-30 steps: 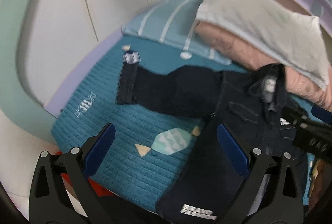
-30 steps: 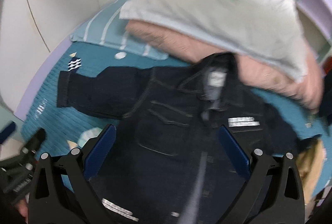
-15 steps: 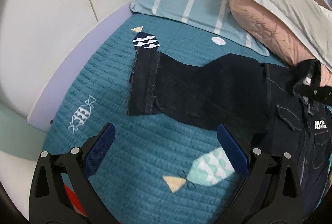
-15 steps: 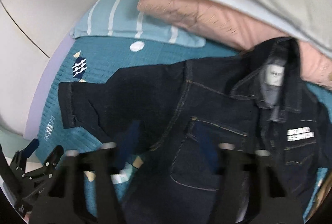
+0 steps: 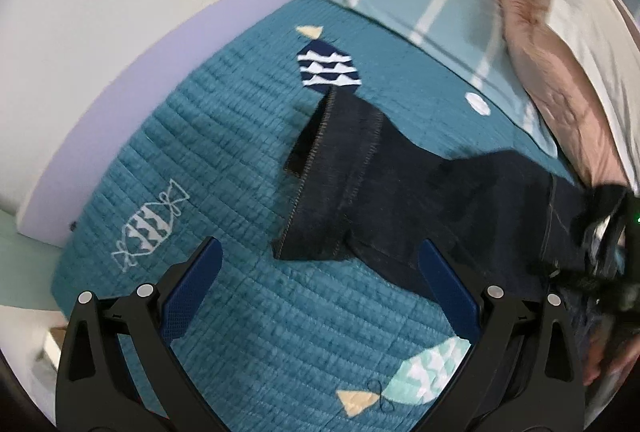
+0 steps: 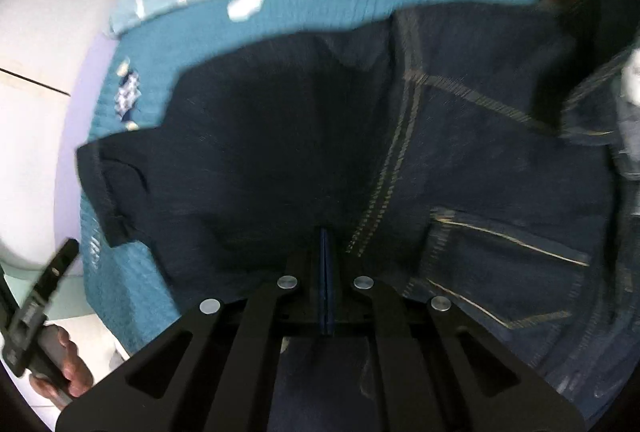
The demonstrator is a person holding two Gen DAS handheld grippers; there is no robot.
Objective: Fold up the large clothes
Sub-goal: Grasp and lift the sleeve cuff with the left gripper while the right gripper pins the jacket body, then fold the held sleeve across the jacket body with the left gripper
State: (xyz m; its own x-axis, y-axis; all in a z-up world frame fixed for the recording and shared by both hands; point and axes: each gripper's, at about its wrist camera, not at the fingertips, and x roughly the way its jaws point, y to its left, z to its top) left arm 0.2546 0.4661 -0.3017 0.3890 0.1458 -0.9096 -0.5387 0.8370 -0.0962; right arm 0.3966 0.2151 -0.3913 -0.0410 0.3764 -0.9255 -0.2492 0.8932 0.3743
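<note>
Over the teal quilted bed, the left hand-held gripper is hovering with its blue pads spread wide just short of the sleeve cuff, while the right hand-held gripper is pressing low with its pads together, apparently pinching the fabric. One dark denim jacket is lying spread on the quilt, its sleeve stretching toward the lilac bed frame; three pillows are stacked at the head.

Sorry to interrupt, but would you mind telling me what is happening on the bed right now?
A person is folding a dark denim jacket spread on a teal quilt. The right hand-held gripper is shut, pressed low against the jacket near the sleeve seam; whether it pinches fabric is unclear. The left hand-held gripper is open above the quilt, just short of the sleeve cuff. No fold is made yet.
</note>
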